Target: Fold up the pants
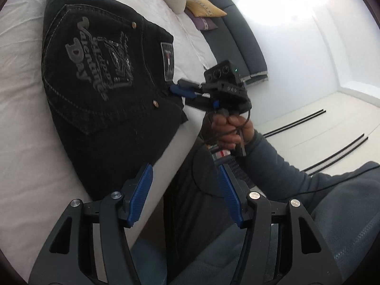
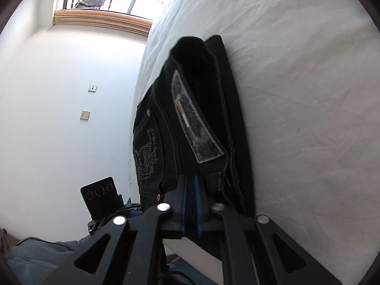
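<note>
The black pants (image 1: 99,90) lie folded on the white bed (image 1: 21,142), near its edge. The left wrist view shows the left gripper (image 1: 185,194) spread apart, empty; only the right wrist view shows the right gripper (image 2: 191,204) pinched on the pants' waistband corner.

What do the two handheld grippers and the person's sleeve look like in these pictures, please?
Both the left gripper and the right gripper are black linkage frames with silver pivot bolts and ribbed blue pads on the jaws. The right one carries a black camera box with round lenses, and thin black cables trail from it. The sleeve is grey-blue fleece.
</note>
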A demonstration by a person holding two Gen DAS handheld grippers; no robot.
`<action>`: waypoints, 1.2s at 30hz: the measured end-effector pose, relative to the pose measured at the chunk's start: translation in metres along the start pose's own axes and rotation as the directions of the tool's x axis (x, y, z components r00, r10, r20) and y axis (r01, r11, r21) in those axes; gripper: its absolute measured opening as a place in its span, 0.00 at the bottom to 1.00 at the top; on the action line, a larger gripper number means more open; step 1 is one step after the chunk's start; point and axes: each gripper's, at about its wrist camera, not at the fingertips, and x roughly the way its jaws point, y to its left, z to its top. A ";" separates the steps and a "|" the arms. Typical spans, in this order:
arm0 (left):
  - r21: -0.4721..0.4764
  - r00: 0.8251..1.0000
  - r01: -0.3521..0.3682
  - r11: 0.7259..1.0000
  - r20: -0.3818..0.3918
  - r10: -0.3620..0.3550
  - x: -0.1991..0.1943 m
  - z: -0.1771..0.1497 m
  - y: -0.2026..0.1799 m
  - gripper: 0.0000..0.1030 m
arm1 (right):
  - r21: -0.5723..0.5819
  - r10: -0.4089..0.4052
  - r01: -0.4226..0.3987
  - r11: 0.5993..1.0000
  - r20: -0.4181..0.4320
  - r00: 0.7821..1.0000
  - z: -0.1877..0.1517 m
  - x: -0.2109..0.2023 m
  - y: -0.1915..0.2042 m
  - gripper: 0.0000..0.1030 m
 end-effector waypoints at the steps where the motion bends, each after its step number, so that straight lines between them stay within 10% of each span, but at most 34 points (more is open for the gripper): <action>1: 0.021 0.999 -0.038 0.999 -0.008 0.038 -0.003 0.000 -0.004 0.55 | -0.022 0.000 0.001 1.000 0.018 1.000 0.001 -0.008 0.005 0.39; 5: -0.012 0.980 -0.152 0.988 0.127 0.153 -0.038 0.012 -0.001 0.55 | -0.074 -0.073 0.083 0.994 0.136 0.988 0.017 -0.035 0.015 0.76; 9: -0.077 0.942 -0.225 0.971 0.237 0.237 -0.059 0.036 0.010 0.78 | -0.050 -0.150 0.154 0.987 0.087 0.985 0.041 -0.022 0.004 0.76; 14: -0.170 0.921 -0.352 0.921 0.113 0.373 -0.023 0.060 0.046 0.78 | -0.076 -0.169 0.169 0.983 0.004 0.986 0.055 0.003 -0.001 0.76; 17: -0.170 0.910 -0.383 0.908 0.100 0.402 -0.007 0.071 0.045 0.76 | -0.109 -0.212 0.208 0.972 -0.029 0.977 0.056 0.013 0.007 0.70; 25: -0.140 0.858 -0.496 0.857 0.073 0.509 0.032 0.104 0.023 0.27 | -0.201 -0.385 0.376 0.905 -0.006 0.923 0.039 0.023 0.037 0.32; 33: -0.123 0.864 -0.459 0.880 0.170 0.474 0.006 0.115 -0.004 0.18 | -0.345 -0.438 0.442 0.828 0.095 0.894 0.028 0.018 0.098 0.21; 36: -0.093 0.842 -0.485 0.870 0.220 0.493 -0.024 0.133 -0.014 0.18 | -0.386 -0.417 0.437 0.812 0.140 0.898 0.037 0.014 0.121 0.20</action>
